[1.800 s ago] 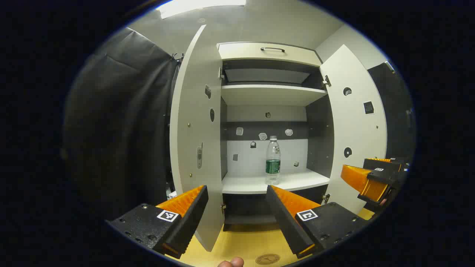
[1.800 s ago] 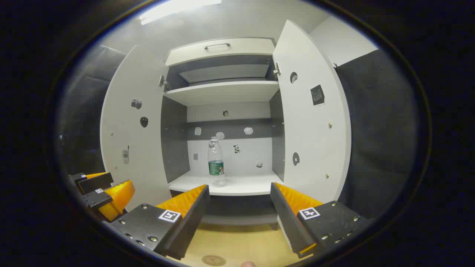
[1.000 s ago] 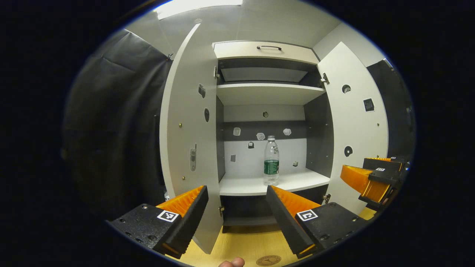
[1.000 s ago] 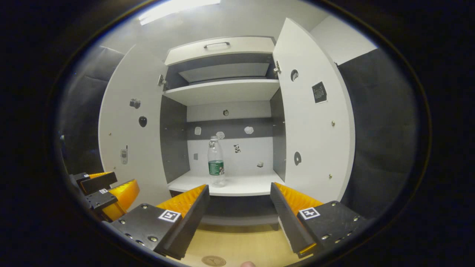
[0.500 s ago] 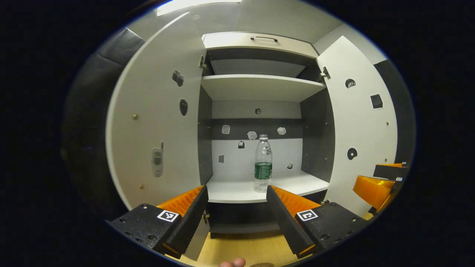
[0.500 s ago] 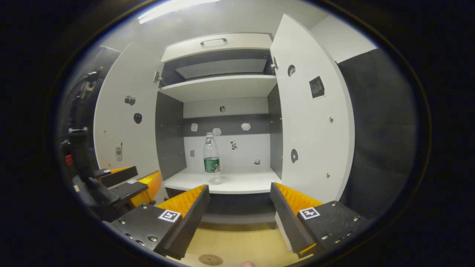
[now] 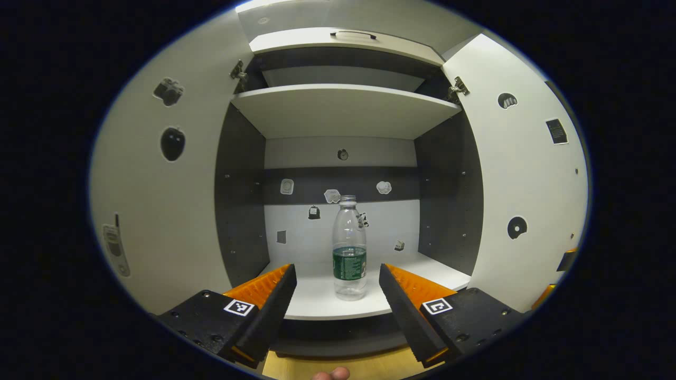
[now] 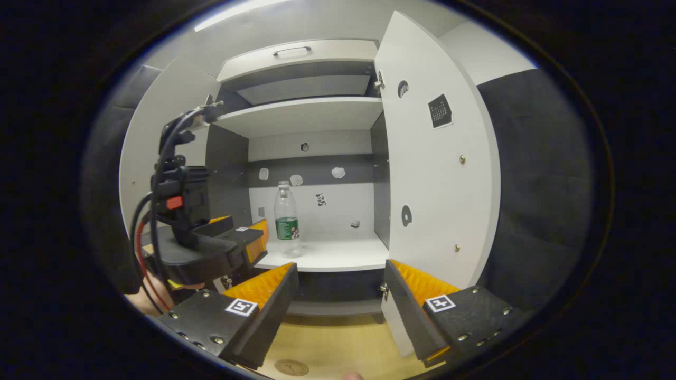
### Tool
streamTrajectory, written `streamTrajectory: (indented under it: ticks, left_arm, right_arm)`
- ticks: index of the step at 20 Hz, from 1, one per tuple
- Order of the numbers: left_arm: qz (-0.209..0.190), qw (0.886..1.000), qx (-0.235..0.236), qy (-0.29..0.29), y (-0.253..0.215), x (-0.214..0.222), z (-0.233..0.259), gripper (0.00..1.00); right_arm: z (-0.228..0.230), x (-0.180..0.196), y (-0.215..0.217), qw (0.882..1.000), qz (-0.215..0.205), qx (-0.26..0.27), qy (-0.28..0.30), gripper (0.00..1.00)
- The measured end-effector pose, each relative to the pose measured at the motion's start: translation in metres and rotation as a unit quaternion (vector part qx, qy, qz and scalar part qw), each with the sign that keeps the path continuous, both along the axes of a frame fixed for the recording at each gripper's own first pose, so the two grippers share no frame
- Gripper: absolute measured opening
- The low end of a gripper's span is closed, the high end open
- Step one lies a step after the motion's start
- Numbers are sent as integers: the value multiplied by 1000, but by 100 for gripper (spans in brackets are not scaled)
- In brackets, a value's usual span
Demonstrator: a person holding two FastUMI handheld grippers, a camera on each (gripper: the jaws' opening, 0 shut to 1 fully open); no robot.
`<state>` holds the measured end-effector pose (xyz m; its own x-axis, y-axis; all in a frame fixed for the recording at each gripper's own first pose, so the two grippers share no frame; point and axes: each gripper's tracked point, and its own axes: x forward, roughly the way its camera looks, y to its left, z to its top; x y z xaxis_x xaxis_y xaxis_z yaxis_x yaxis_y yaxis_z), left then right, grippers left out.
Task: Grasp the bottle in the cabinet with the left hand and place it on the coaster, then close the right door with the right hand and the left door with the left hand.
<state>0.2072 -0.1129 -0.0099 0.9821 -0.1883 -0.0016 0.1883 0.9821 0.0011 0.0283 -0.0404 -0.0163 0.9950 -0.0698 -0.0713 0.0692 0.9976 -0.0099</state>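
Now left gripper [image 7: 338, 274] gapes just short of upright bottle [image 7: 349, 248] on shelf [image 7: 317, 303]; right gripper [image 8: 340, 272] gapes too, both doors open.

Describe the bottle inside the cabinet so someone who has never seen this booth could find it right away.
Look into the white cabinet with both doors swung open, then down to its lower shelf. The bottle stands upright there alone, clear plastic with a green label band; the other small shapes nearby are flat stickers on the back wall.
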Motion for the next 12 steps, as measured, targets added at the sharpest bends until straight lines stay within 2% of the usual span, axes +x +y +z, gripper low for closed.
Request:
streamTrajectory:
  ticks: [6, 12]
  left_arm:
    - [-8, 1000, 1, 11, -23, 59, -11, 100]
    - [-11, 1000, -4, 19, -36, 96, -20, 100]
  right_arm:
    - [-7, 3, -15, 1000, -14, -9, 16, 100]
    - [-18, 3, -19, 999, -15, -12, 33, 100]
